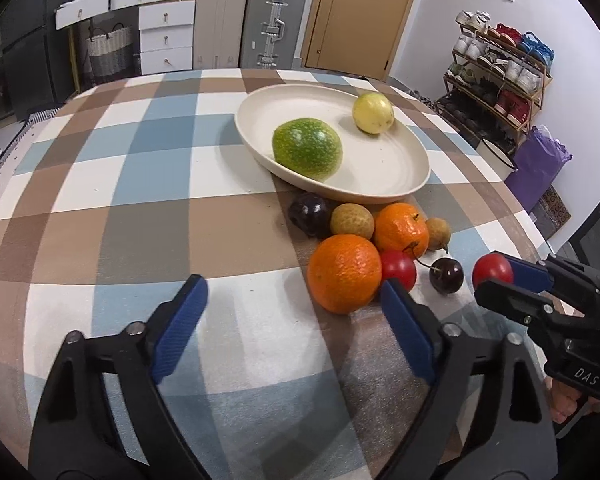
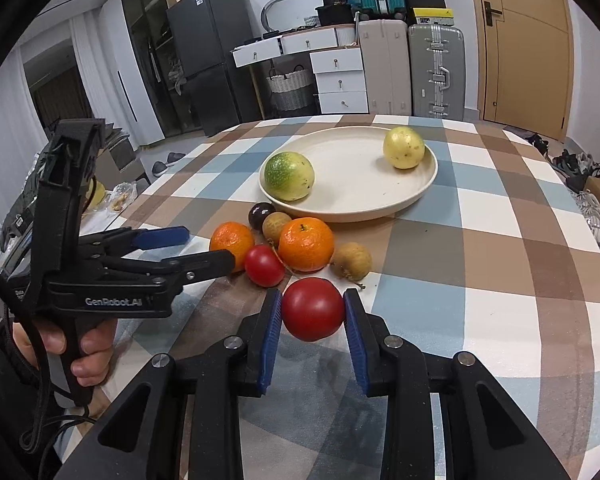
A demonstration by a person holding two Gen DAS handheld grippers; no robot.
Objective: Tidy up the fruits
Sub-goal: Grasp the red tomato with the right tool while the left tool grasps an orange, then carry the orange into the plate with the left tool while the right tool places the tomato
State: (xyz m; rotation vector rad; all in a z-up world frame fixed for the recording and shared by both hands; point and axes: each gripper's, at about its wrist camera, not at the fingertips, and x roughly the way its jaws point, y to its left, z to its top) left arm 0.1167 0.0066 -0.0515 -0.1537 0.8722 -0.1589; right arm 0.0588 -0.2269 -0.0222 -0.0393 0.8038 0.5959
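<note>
fruits sit in 2 places: a plate [image 2: 422, 194] and a loose cluster on the checked tabletop [image 2: 496, 248] just in front of it. the cream plate holds 2 fruits, a green one [image 2: 289, 176] at its near left rim and a yellow one [image 2: 403, 147] toward the far right, well apart from each other.

the cluster, counted across both views: 2 oranges, one [image 1: 344, 273] nearest the left camera and one [image 1: 401, 229] behind it; 2 small brown fruits, one [image 1: 352, 221] between the oranges and the plate, the other [image 1: 437, 233] at the right edge of the group; 1 dark plum [image 1: 310, 213] close to the plate's rim; 1 dark cherry [image 1: 446, 275] with a stem, seen only in the left view; and 1 red tomato [image 1: 398, 269] touching the near orange.

a 2nd tomato [image 2: 313, 309] is clamped between the blue pads of the right hand-held gripper [image 2: 313, 312], its jaws closed onto the tomato's sides, just in front of the cluster; whether it rests on the cloth or is lifted i cannot tell.

the left hand-held gripper [image 1: 294, 298] has its jaws spread wide with nothing between them, hovering near the front orange, left of the other gripper.
</note>
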